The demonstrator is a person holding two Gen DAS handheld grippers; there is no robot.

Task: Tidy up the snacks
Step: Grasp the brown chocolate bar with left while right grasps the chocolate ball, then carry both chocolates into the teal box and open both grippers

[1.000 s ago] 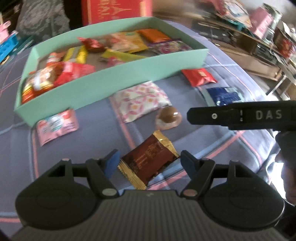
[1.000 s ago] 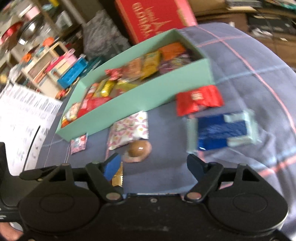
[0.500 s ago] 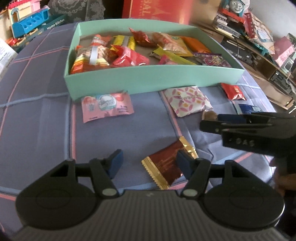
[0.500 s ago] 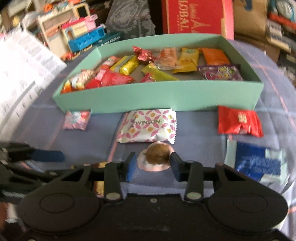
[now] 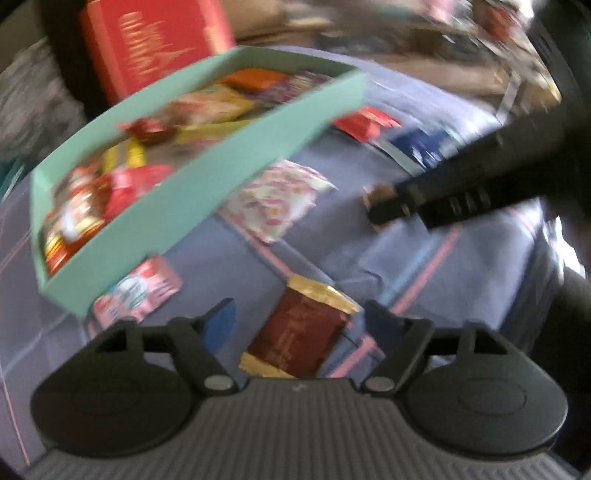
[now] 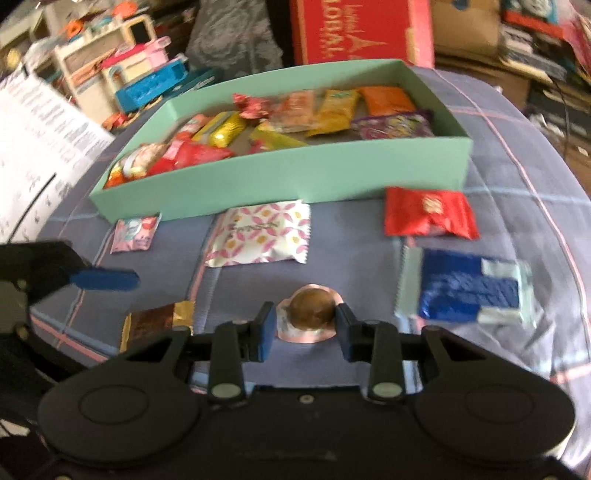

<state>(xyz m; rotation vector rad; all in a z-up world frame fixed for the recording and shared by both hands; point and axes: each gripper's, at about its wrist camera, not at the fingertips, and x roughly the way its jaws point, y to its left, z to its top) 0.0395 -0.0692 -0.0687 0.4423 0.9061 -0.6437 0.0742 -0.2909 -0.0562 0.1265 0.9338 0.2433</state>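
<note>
A mint green box (image 6: 280, 173) holds several snack packets; it also shows in the left wrist view (image 5: 192, 192). My left gripper (image 5: 299, 325) is open, with a brown and gold packet (image 5: 299, 332) lying between its fingers on the cloth. My right gripper (image 6: 304, 328) has its jaws close on both sides of a round brown jelly cup (image 6: 310, 310); I cannot tell if they touch it. The right gripper also shows in the left wrist view (image 5: 436, 195). The brown packet also shows in the right wrist view (image 6: 155, 325).
On the purple checked cloth (image 6: 517, 166) lie a pink-flowered white packet (image 6: 262, 236), a small pink packet (image 6: 135, 232), a red packet (image 6: 428, 212) and a blue packet (image 6: 469, 291). A red carton (image 6: 358, 29) stands behind the box. Toys and clutter surround the table.
The left gripper has opened wider and swung so the brown packet lies centred between its fingers. The right gripper's jaws have drawn nearer the jelly cup and the view has shifted slightly.
</note>
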